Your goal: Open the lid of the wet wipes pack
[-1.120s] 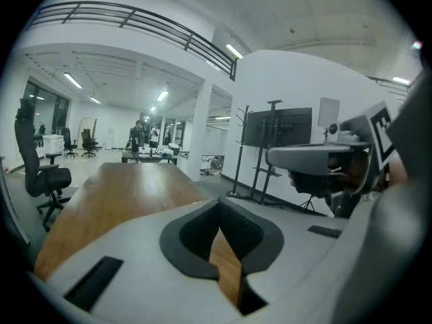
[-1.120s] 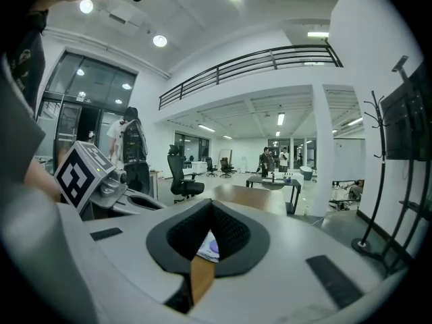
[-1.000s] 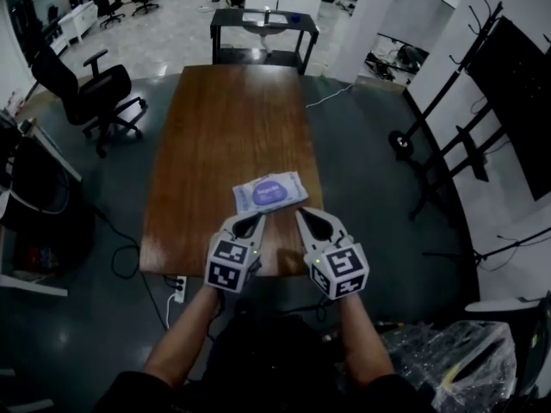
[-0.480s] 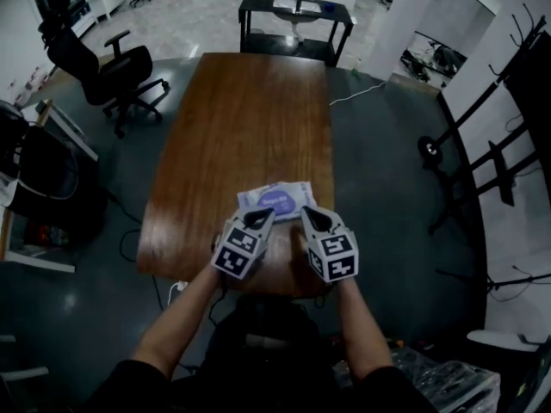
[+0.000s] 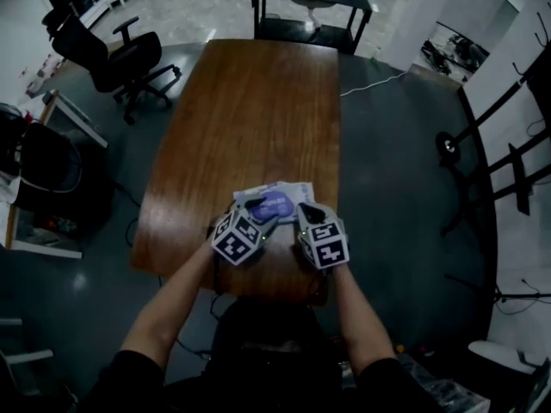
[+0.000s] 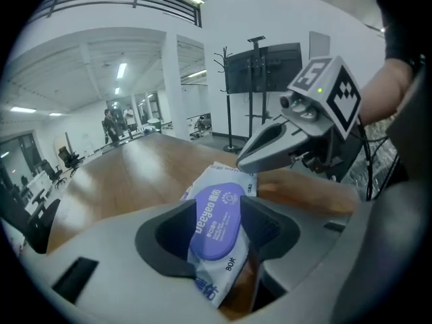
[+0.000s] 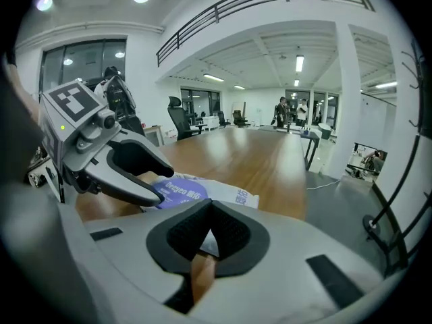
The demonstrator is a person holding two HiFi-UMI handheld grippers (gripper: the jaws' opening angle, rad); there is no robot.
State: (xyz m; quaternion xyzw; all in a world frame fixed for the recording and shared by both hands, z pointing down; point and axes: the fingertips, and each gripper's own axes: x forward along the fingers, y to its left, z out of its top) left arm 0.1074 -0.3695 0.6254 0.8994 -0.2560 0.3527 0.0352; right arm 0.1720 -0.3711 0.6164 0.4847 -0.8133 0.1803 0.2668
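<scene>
The wet wipes pack (image 5: 277,198), white with a purple oval lid (image 6: 214,223), lies flat near the front edge of the wooden table (image 5: 258,101). My left gripper (image 5: 256,211) hangs low over the pack's near left part. Its jaws are opening, and in the left gripper view the lid shows in the gap between them with the pads off it. My right gripper (image 5: 304,211) is shut with nothing in it, pointing at the pack's right end. In the right gripper view the pack (image 7: 233,196) lies just beyond the closed tips, with the left gripper (image 7: 160,181) over the lid.
An office chair (image 5: 120,58) stands to the left of the table, and a dark cart (image 5: 312,3) sits past its far end. Black stands (image 5: 508,157) are on the floor at the right. The person's forearms (image 5: 176,304) reach in from below.
Both grippers have dropped and moved forward onto the pack. The left jaws, shut before, now stand apart over the lid. The right jaws stay shut.
</scene>
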